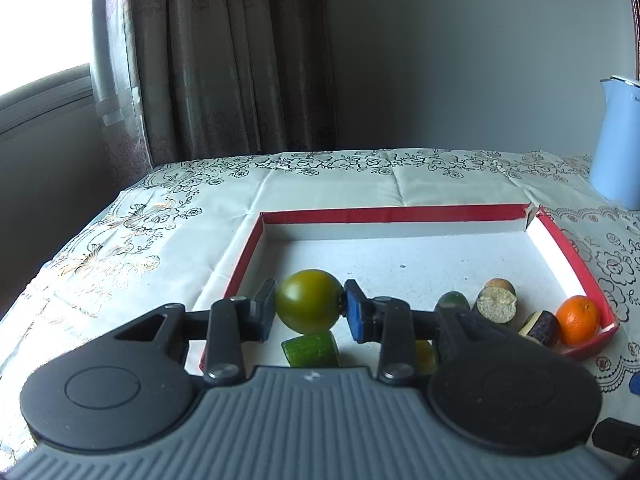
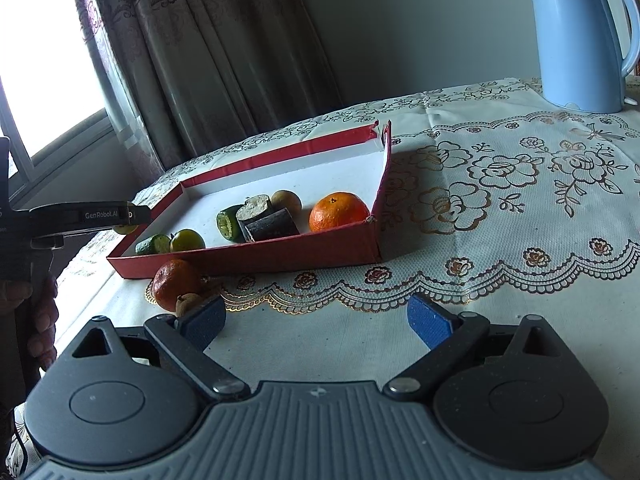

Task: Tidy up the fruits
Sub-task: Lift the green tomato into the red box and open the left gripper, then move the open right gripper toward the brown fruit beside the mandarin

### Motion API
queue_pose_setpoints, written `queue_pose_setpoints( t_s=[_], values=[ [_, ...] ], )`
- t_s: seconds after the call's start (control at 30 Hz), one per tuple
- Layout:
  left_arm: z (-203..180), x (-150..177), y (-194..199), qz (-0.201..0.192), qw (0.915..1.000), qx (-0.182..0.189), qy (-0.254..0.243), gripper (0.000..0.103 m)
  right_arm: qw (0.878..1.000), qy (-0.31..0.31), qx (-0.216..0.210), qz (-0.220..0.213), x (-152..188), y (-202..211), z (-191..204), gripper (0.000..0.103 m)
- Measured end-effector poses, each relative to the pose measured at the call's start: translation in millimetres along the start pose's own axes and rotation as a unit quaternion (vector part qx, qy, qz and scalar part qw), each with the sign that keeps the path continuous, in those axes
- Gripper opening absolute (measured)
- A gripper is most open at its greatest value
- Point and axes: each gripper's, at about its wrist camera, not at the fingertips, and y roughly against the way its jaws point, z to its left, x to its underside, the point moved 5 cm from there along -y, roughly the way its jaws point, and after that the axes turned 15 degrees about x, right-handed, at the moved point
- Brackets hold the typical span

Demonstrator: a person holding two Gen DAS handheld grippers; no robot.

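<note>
Left wrist view: close above the red tray, facing the curtain. Right wrist view: farther back over the tablecloth, tray centre-left. Shared: tray, orange, kettle, curtain.

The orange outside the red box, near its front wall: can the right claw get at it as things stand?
Probably yes. The right claw is open and empty, and the orange lies on the tablecloth just ahead to its left, with only a small brown fruit beside it.
</note>
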Motion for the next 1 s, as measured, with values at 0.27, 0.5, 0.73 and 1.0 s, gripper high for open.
queue_pose_setpoints(
  t_s=[0.27,0.5,0.73,1.0],
  values=[
    [11.1,-2.3,-6.8,-0.001,0.9999,-0.012,0.010,0.069,1.000,-0.015,-0.012,0.000,-1.2,-0.6,-4.2,0.100],
    [22.5,27.8,50.7,-0.029,0.9994,-0.021,0.003,0.099,1.000,-0.022,-0.017,0.000,-1.0,0.2,-6.0,0.100],
    [51.2,77.2,79.9,-0.009,0.9986,-0.040,0.034,0.103,0.999,0.026,-0.039,-0.008,-0.2,4.0,8.2,0.100],
    [52.7,92.9,75.6,-0.004,0.9988,-0.038,0.031,0.103,0.979,0.192,-0.050,-0.040,8.5,12.5,64.2,0.100]
  ],
)
